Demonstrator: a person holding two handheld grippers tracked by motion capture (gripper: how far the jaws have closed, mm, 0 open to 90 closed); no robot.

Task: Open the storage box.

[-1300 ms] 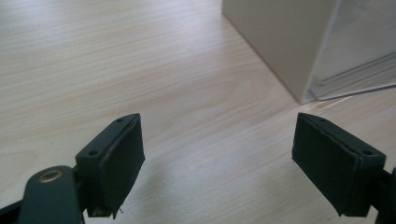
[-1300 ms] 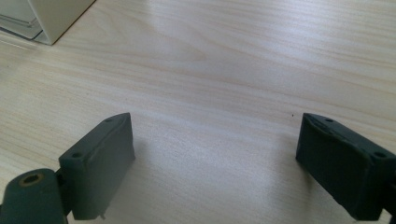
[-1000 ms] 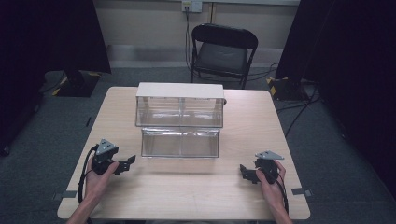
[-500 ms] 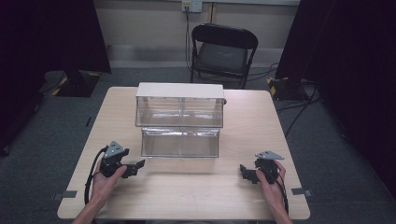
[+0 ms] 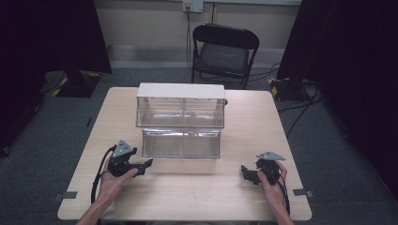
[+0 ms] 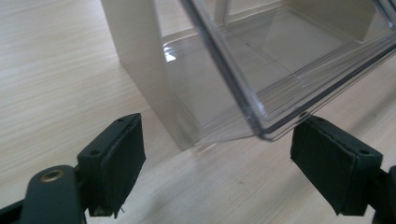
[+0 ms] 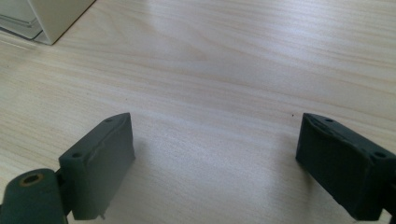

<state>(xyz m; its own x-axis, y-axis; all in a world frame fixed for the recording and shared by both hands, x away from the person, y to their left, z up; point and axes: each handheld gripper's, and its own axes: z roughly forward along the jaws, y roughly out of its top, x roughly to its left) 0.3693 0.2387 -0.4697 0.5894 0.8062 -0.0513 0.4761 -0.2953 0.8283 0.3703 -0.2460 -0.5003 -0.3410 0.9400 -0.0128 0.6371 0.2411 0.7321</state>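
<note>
With both tongs spread wide and empty, the left tongs [image 6: 219, 163] just short of the pulled-out lower drawer [image 5: 181, 143] of the one clear plastic two-tier drawer cabinet [image 5: 180, 108] mid-counter [image 5: 206, 192], the right tongs [image 7: 219, 163] well apart, approach appears underway; next, probably, grip the drawer front.

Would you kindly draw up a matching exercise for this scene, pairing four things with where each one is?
Things:
1. left gripper
2. right gripper
3. clear drawer
4. folding chair

Places:
A. on the floor beyond the table's far edge
B. over bare tabletop near the table's right side
C. pulled out from the bottom of the cabinet
D. jaws open at the drawer's left front corner

Pairs: 1-D, 2-B, 3-C, 4-A
</note>
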